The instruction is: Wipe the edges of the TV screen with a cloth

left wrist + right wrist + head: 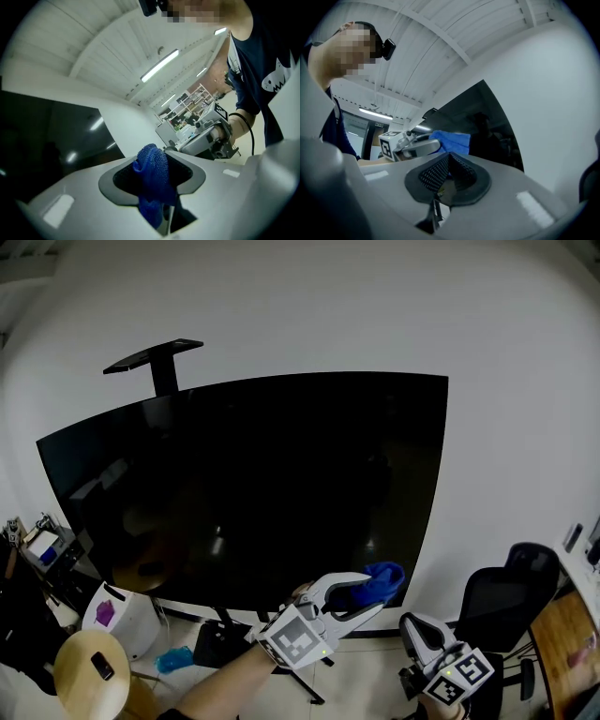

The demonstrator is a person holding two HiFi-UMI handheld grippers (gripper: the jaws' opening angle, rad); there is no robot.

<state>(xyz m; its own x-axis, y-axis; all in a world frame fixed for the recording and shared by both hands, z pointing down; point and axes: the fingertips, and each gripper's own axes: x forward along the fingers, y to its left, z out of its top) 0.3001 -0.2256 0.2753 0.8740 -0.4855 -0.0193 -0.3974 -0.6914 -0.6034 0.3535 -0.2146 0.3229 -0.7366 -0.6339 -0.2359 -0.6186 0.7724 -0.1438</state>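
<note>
Near field: the left gripper (367, 595), white moulded plastic with a marker cube, has its dark, ribbed pads (185, 174) pinched on a blue cloth (152, 178). The cloth is knobbly, looped microfibre, bunched into a soft wad that bulges past the jaw tips. To its right and lower, the right gripper (411, 623) has its diamond-textured pads (461, 169) pressed together with nothing between them.

Middle field: the cloth lies at the bottom edge of the TV screen (253, 474), close to its lower right corner; whether it touches the edge cannot be told. The screen is a wide, glossy black rectangle carrying faint reflections of ceiling lights.

At the lower left, a round, pale wooden stool top (75, 676) carries a small dark rectangular object (101, 667). Beside it stands a white rounded container (131, 620) with a purple piece (105, 612) at its opening. A black mesh-backed office chair (502, 601) stands at the lower right.

Far field: a flat black bracket (155, 356) rises above the screen's top edge against a plain white wall (506, 352).
</note>
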